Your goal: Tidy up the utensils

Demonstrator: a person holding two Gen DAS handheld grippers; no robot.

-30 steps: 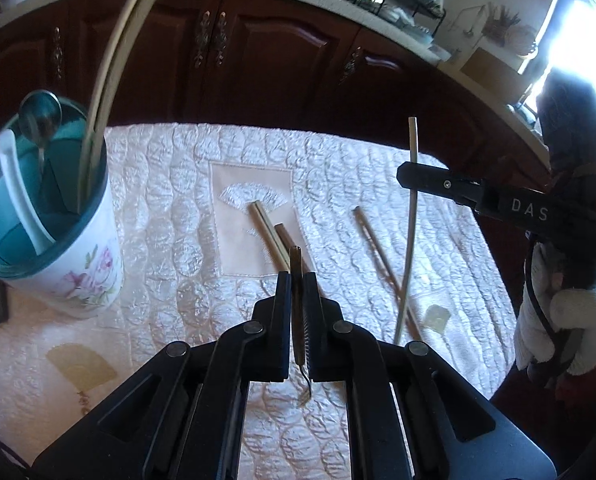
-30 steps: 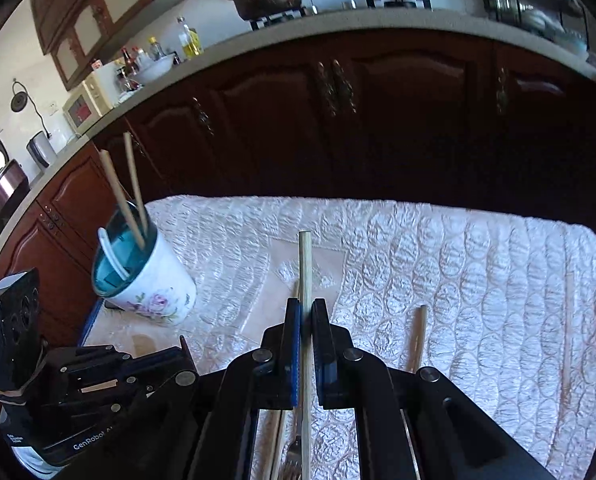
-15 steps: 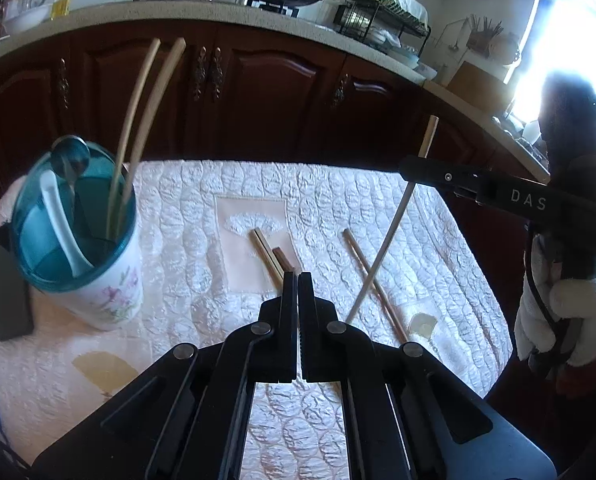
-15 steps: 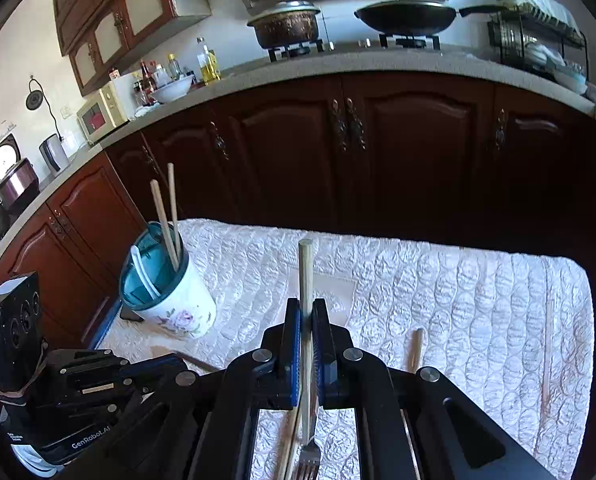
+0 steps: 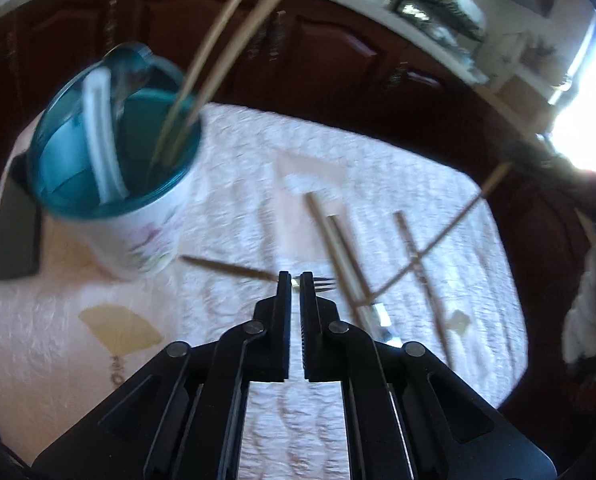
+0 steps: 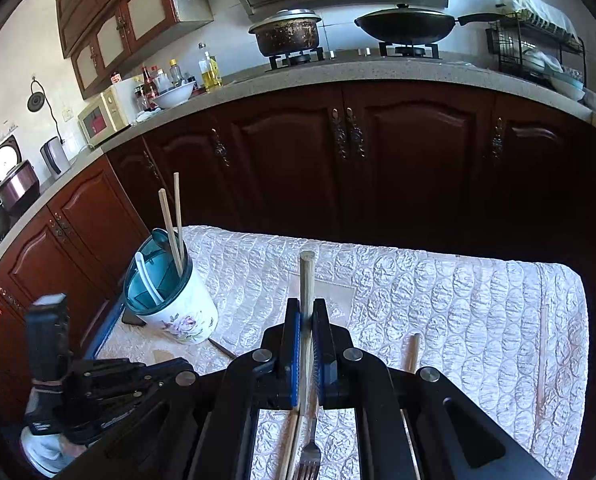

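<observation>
My left gripper hovers low over the quilted tablecloth. Its jaws are opening and stand a narrow slit apart, with nothing gripped. A brown-handled fork lies crosswise on the cloth just behind the fingertips. My right gripper is shut on a pale chopstick, held above the table. A white floral cup with a teal insert holds two chopsticks, a white spoon and a metal spoon. A loose chopstick pair and a single chopstick lie on the cloth. Metal fork tines show below my right gripper.
A dark flat slab lies left of the cup. Dark wooden cabinets stand right behind the table's far edge. Another chopstick lies near the right edge. A gloved hand is at the right.
The left gripper has let go of the brown-handled fork, which now lies on the cloth, and it has swung nearer the cup. The right gripper has risen with its chopstick.
</observation>
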